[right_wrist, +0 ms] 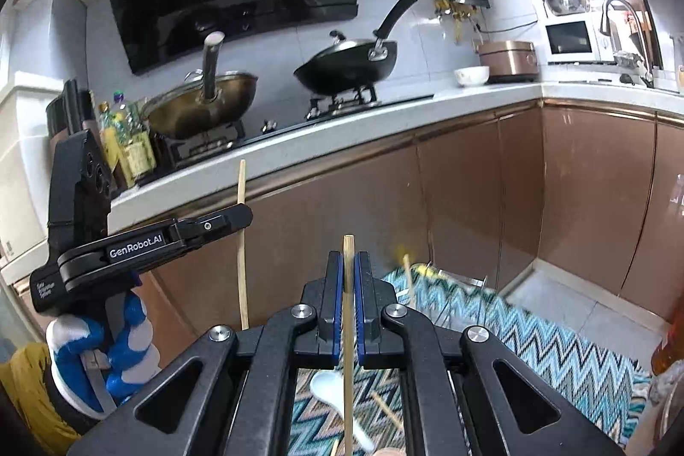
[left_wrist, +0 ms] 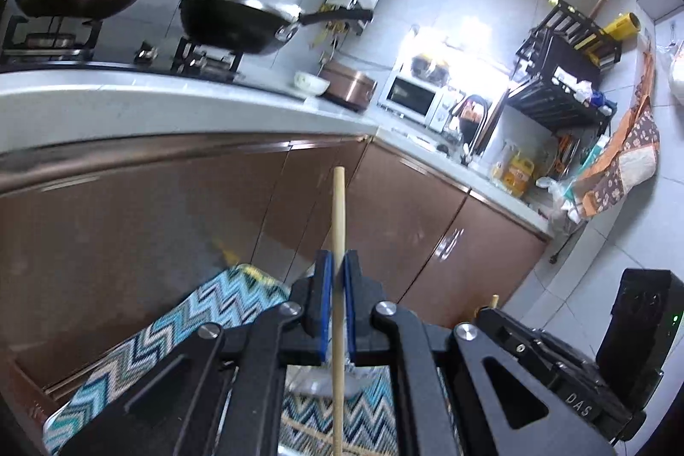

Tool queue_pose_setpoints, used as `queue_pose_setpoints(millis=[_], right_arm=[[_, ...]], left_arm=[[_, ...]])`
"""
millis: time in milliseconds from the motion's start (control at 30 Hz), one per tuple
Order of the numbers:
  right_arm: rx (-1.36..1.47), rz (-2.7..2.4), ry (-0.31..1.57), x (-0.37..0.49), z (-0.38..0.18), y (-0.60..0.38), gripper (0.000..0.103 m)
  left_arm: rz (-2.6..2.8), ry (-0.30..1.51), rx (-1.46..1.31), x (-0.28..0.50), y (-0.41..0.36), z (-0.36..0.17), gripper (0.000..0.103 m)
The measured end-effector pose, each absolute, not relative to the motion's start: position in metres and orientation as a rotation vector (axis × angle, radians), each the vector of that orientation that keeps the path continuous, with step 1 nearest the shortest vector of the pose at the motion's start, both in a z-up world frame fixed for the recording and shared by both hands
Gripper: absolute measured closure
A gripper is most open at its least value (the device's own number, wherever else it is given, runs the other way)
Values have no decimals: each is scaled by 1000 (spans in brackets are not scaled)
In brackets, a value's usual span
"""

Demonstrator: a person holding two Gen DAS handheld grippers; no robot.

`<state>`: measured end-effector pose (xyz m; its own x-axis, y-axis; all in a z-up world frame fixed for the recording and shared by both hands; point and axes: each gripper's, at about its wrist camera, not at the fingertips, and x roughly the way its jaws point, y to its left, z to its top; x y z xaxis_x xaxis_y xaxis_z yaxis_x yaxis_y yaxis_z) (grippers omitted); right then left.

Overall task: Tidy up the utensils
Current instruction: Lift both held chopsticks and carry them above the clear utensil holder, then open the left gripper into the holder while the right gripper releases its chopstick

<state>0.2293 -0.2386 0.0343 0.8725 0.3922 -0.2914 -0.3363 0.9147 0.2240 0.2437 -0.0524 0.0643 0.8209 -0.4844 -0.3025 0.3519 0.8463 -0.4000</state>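
Plainly midway, each hand-held gripper clamps one chopstick upright: left hand-held gripper on its chopstick; right hand-held gripper likewise; a white spoon and another stick remain on the zigzag cloth near below.

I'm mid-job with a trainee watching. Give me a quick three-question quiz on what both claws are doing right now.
1. True or false: the left claw is shut on a wooden chopstick.
2. What does the right claw hold? A) a white spoon B) a wooden chopstick C) nothing
3. Fill in: the white spoon lies on the zigzag ______ below the right claw.

Key:
1. True; the blue pads press the stick on both sides.
2. B; a second chopstick stands upright between its pads.
3. Cloth, the blue and white patterned one.
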Motion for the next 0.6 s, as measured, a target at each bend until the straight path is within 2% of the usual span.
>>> queue_pose_setpoints(millis=[300, 600], right_arm=[[130, 277, 164, 265, 48, -257, 98], [119, 159, 90, 308, 18, -276, 98]], left_arm=[[-427, 289, -361, 294, -100, 63, 98], [-317, 205, -304, 334, -150, 9, 98]])
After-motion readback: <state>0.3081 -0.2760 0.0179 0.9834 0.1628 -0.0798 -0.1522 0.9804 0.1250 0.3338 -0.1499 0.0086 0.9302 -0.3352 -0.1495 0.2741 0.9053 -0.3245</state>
